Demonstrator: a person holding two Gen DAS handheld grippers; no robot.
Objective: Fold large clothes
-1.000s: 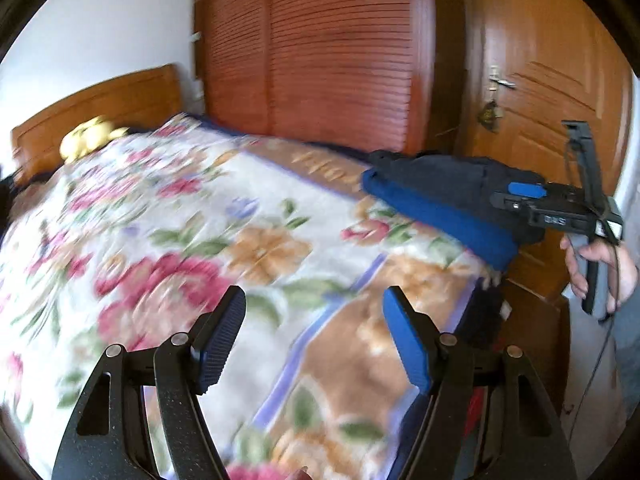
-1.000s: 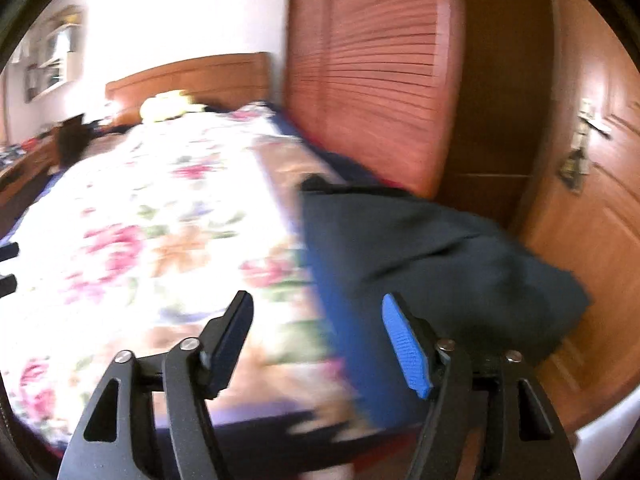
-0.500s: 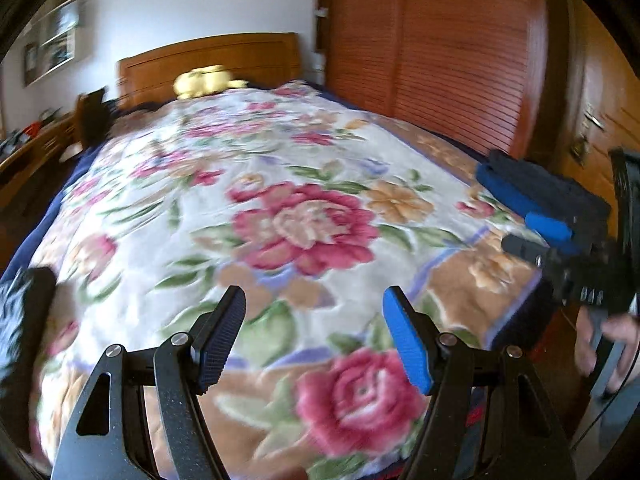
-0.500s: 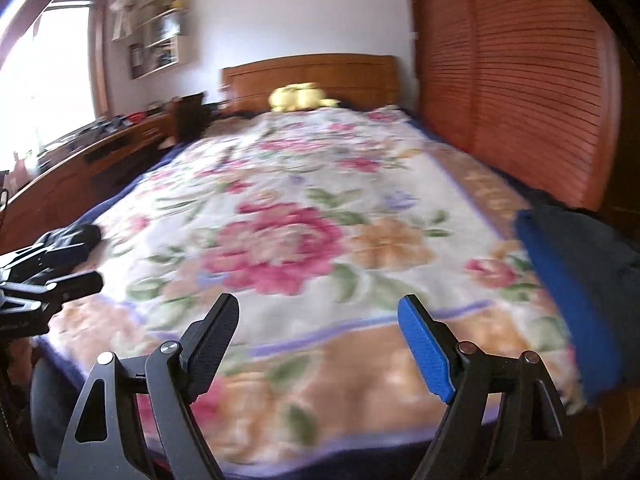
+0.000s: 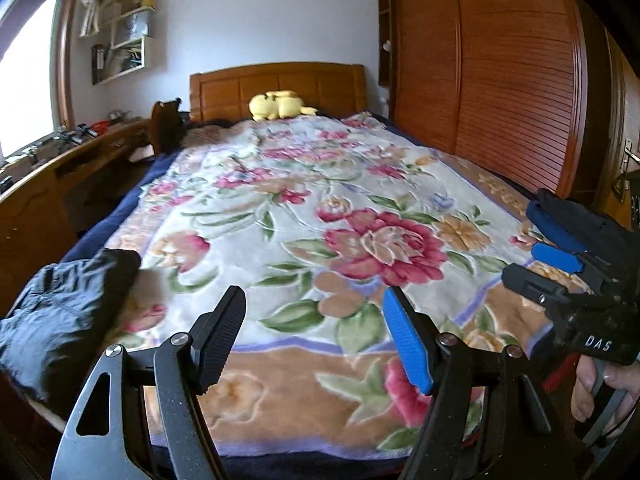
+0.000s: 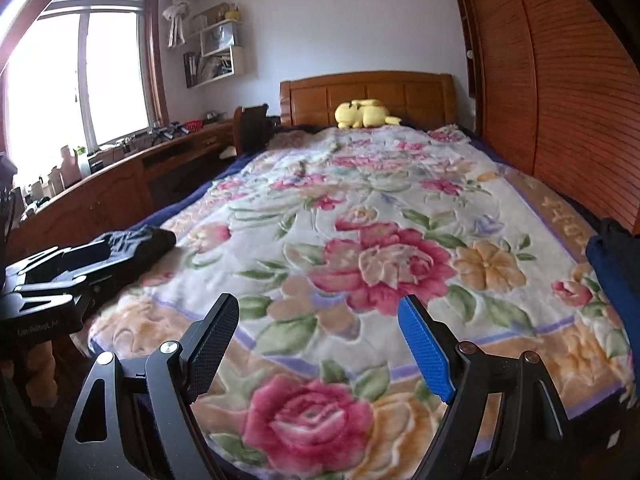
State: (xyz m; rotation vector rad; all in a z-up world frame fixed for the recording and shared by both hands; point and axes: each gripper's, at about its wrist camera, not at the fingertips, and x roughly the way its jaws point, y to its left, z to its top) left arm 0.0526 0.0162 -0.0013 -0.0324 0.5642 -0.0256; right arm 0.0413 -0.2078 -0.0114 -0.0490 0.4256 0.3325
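Clothes: crumpled black garment [image 5: 68, 312] at bed's near left corner, lower part cut off behind left claw [image 5: 314, 340]; folded dark blue and black garment [image 6: 612, 276] at right edge, partly out of frame.
Left claw: wide, empty, over foot of bed.
Right claw [image 6: 320, 350]: wide, empty, beside left one.
Open room: floral plush blanket [image 5: 320, 208] bare across middle.
Far end: yellow plush toy [image 6: 362, 114] against wooden headboard [image 6: 368, 94].
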